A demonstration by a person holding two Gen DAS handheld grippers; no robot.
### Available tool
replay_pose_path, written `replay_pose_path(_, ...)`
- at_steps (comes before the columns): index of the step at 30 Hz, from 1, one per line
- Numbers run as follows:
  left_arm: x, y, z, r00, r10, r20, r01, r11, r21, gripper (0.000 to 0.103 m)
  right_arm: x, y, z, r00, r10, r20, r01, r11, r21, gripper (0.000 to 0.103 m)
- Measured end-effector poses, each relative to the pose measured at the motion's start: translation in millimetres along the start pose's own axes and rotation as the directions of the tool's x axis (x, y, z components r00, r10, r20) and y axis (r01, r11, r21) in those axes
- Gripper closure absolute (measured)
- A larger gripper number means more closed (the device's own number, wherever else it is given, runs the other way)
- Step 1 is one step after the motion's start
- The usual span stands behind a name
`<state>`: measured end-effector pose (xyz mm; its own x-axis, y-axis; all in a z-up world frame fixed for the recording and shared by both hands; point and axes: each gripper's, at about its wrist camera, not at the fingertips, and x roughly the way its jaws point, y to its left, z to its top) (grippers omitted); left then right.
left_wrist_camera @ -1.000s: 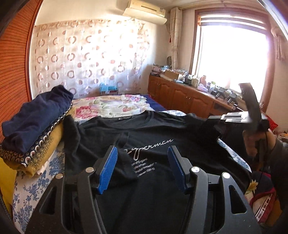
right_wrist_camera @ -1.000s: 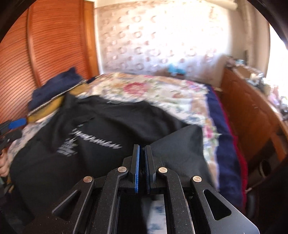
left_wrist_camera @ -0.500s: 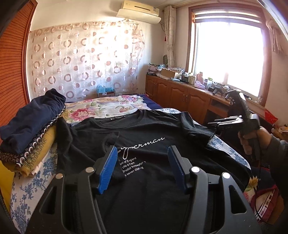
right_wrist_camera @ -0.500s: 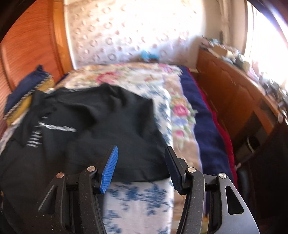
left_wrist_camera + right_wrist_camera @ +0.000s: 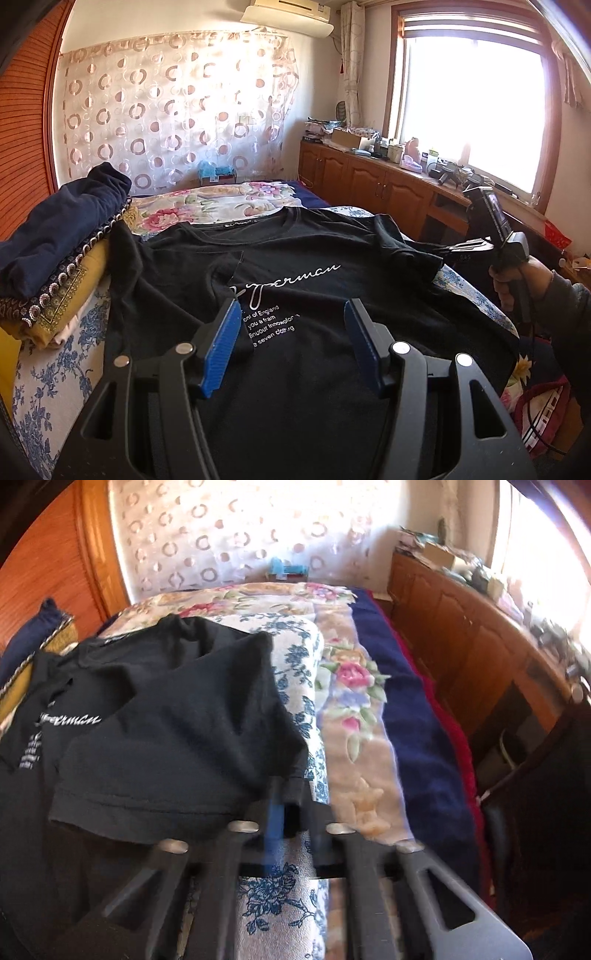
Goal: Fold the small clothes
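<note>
Left wrist | black T-shirt [image 5: 314, 295] reads "of England" | left jaws wide, empty | right jaws clamp sleeve [image 5: 177, 760]

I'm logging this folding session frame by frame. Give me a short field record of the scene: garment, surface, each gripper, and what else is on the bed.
garment: black T-shirt, spread front up, white print showing
surface: bed with blue floral sheet
left gripper: open, above the shirt's lower front, nothing between the pads
right gripper: shut on the hem corner of the shirt's sleeve; view blurred
sleeve state: lies folded in over the shirt body
also on bed: stack of folded clothes at the left edge, navy on top, yellow beneath
</note>
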<state>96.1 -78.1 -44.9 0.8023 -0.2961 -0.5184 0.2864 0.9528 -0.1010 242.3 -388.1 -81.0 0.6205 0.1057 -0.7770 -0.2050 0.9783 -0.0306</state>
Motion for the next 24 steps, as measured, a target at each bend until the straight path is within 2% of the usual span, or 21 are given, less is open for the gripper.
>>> replay_pose_path(2,-1.3,1.7,-0.5,1.0,0.004,0.003,-0.004,1.0,0.001,0.045,-7.6,1.9,3.9,1.0,-0.006,0.028,0.006,1.0,-0.013,0.102)
replay_pose_path(7,-7.7,8.1,0.3,1.0,0.018,0.018,-0.018,1.0,-0.012,0.045,-38.6,28.7,27.2,0.993,0.055,0.103,-0.048,0.996,-0.069,0.102)
replay_pose_path(12,-17.0,18.1,1.5,0.998,0.036,0.041,-0.035,0.999,-0.026,0.045,-65.3,97.1,68.3,0.972,0.172,0.161,-0.135,0.967,-0.214,0.102)
replay_pose_path(17,-23.2,30.0,0.2,0.997,0.06,0.046,-0.058,0.997,-0.044,0.045,-64.7,171.5,106.6,0.948,0.281,0.151,-0.223,0.922,-0.316,0.102)
replay_pose_path(19,-26.0,34.2,-2.0,0.997,0.063,0.046,-0.06,0.997,-0.051,0.045,-60.2,193.5,115.3,0.947,0.287,0.143,-0.224,0.912,-0.343,0.086)
replay_pose_path(20,-26.5,35.9,-2.6,0.997,0.061,0.045,-0.059,0.997,-0.053,0.045,-58.4,200.4,116.5,0.949,0.285,0.137,-0.222,0.909,-0.352,0.056)
replay_pose_path(21,-27.6,37.6,-3.2,0.997,0.06,0.045,-0.058,0.997,-0.054,0.045,-56.8,204.3,116.6,0.952,0.273,0.14,-0.21,0.912,-0.352,0.043)
replay_pose_path(24,-30.2,43.2,-4.6,0.997,0.057,0.052,-0.054,0.997,-0.063,0.045,-52.7,201.1,109.0,0.959,0.251,0.129,-0.194,0.919,-0.343,0.043)
